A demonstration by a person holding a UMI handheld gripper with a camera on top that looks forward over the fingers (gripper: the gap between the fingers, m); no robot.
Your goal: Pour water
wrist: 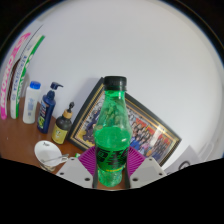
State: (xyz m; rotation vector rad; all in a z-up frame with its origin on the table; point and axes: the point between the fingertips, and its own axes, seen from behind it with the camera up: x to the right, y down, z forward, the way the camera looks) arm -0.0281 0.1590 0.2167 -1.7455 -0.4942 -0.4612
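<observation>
Gripper view: a green bottle (112, 130) with a black cap stands upright between the two fingers of the gripper (110, 172), filling the middle of the scene. The purple pads (90, 160) sit hard against its lower sides, so the fingers appear closed on it, narrowed to the bottle's width, though the contact points are partly hidden by the bottle itself. Behind the bottle leans a framed picture (150, 125); left of the bottle stand a dark pump bottle (47, 108), a small amber one (63, 124) and a white one (31, 102), with a white dish (47, 153) nearer. No cup to pour into is visible. With the cap still on, tipping would deliver nothing; a low grip on a smooth, tall bottle could also let it swivel or slip as it tilts.
</observation>
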